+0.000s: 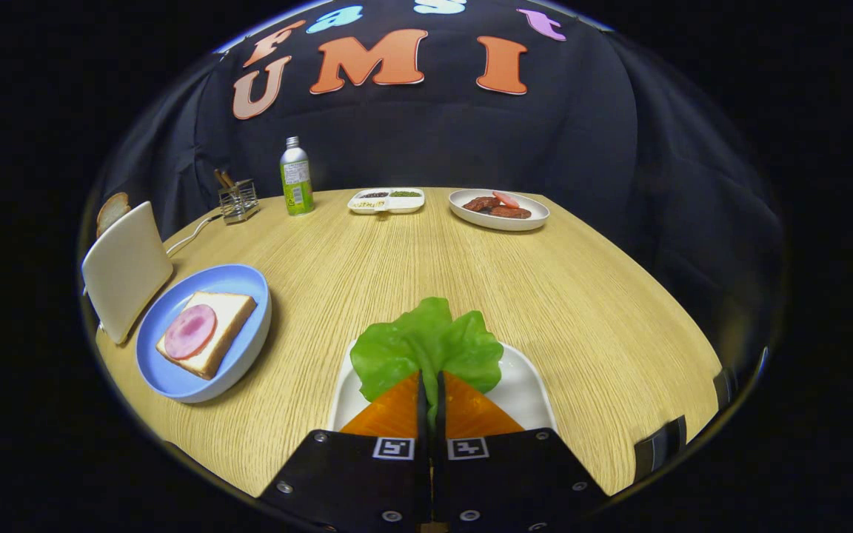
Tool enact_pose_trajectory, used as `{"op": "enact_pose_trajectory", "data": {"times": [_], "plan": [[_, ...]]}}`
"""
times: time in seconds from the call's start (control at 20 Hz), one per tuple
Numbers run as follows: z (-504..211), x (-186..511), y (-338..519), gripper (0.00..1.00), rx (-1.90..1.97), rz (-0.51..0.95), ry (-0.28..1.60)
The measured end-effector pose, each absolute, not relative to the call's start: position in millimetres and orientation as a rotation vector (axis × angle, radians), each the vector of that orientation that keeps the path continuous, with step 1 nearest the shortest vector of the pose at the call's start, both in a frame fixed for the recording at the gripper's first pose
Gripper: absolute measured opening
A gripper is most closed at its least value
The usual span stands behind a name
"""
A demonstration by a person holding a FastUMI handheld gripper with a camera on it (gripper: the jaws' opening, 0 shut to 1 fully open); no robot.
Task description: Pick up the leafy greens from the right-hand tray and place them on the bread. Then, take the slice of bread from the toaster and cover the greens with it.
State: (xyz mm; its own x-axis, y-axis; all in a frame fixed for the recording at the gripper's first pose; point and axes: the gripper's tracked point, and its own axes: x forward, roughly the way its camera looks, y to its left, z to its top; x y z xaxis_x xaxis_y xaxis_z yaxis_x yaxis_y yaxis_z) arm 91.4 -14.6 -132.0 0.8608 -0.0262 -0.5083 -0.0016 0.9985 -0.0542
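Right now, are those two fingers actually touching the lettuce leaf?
Touching. In the gripper view the gripper has its fingers closed together with the leafy greens pinched in the narrow slit between them, above the white tray.

I count one leaf of greens point(426, 344) pinched between my two fingers point(395, 411), three dishes besides its white tray point(526, 392), two bread slices, one toaster point(126, 270), one bottle point(296, 178) and one ham round point(190, 332).
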Motion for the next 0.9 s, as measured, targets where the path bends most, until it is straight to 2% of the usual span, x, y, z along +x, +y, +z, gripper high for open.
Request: {"op": "enact_pose_trajectory", "data": {"times": [0.5, 0.9], "plan": [[-90, 79, 0, 0.01, -0.014, 0.019, 0.469], [-65, 71, 54, 0.01, -0.007, 0.112, 0.439]]}}
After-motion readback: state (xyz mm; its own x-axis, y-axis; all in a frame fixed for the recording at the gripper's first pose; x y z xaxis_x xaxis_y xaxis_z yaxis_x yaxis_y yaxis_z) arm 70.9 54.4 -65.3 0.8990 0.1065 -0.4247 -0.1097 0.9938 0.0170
